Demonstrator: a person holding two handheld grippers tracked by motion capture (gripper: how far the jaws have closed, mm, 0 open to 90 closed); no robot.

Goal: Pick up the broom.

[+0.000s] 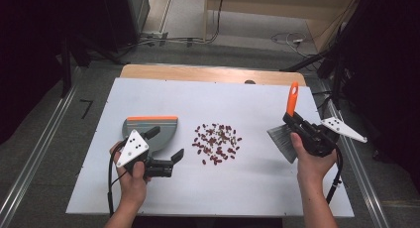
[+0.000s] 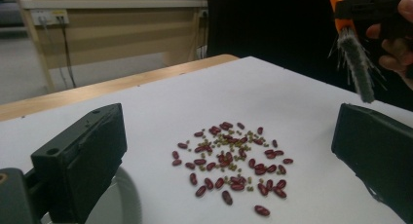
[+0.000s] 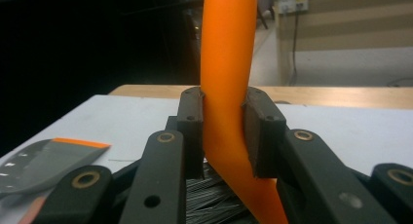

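My right gripper (image 1: 302,126) clenches the orange-handled grey-bristled brush (image 1: 288,124), handle pointing far. The pile of red and green beans (image 1: 217,142) lies to its left at mid-table; my released left gripper (image 1: 166,151) waits by the grey orange-edged dustpan (image 1: 151,131).

Bare table (image 1: 257,181) all round the beans (image 1: 216,142); dustpan (image 1: 151,130) left

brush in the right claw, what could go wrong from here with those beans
1. The right claw grips the orange-handled grey-bristle brush only on its slim, curved handle, so it may twist once the bristles press down.
2. The pile of red and small green beans lies loose on the flat white board; a hard sweep could scatter them over the edge.
3. The grey dustpan with an orange edge lies unheld, with the open left claw beside it, and may slide when beans hit it.
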